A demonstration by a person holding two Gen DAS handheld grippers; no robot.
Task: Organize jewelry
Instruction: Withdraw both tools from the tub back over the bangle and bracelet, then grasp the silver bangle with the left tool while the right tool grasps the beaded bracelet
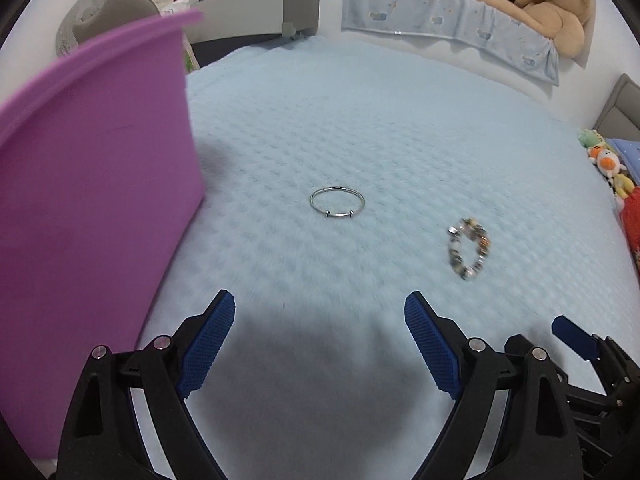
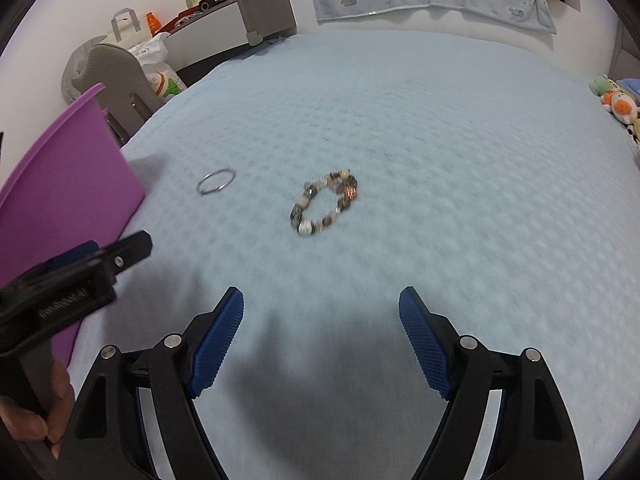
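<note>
A thin silver bangle lies flat on the light blue bedspread, ahead of my left gripper, which is open and empty. A beaded bracelet of mixed brown and pale beads lies to its right. In the right wrist view the beaded bracelet lies ahead of my open, empty right gripper, with the bangle further left. A purple box stands at the left, also seen in the right wrist view. The left gripper shows at the left edge there.
A teddy bear and a blue blanket lie at the far edge of the bed. Small plush toys sit at the right edge. A grey chair and a grey desk stand beyond the left side.
</note>
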